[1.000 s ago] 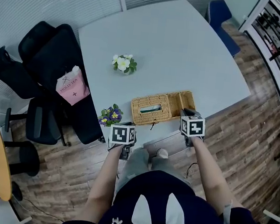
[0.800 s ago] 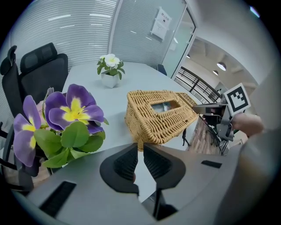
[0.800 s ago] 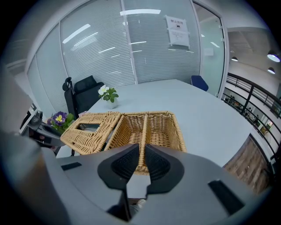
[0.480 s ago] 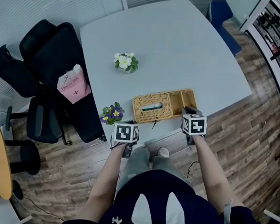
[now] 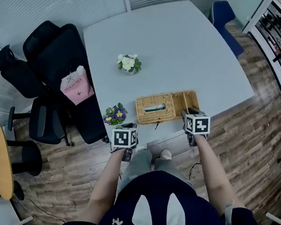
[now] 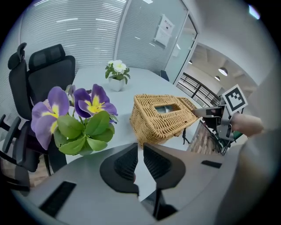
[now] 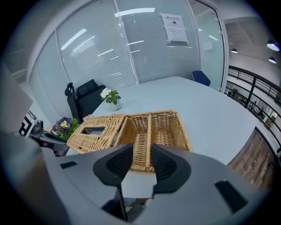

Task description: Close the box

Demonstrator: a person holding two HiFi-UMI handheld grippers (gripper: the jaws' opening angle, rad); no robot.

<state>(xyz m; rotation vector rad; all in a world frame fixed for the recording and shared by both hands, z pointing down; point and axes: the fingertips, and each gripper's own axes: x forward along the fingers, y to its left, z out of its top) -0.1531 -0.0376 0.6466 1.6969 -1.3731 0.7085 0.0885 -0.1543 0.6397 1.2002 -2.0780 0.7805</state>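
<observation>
A wicker box lies open on the grey table [image 5: 177, 53]. Its slotted lid [image 5: 154, 108] [image 7: 97, 128] is folded out to the left of the divided base [image 5: 187, 100] [image 7: 159, 124]. My right gripper [image 5: 190, 113] [image 7: 142, 152] is at the base's near wall. Its jaws are opening, with the wicker rim between the tips and the pads off it. Over the table's near edge hangs my left gripper [image 5: 128, 127] [image 6: 140, 148], beside a pot of purple flowers [image 5: 114, 114] [image 6: 81, 117]. Only a thin slit shows between its jaws, and nothing is in them. The box [image 6: 163, 115] is ahead and to its right.
A pot of white flowers [image 5: 128, 62] stands further back on the table. Black office chairs [image 5: 48, 56] stand at the left, one holding a pink bag [image 5: 76, 88]. A blue chair [image 5: 225, 16] is at the far corner. Wooden floor runs under the table's near edge.
Only the head view has drifted a little. Both grippers and the open box stand about where they were.
</observation>
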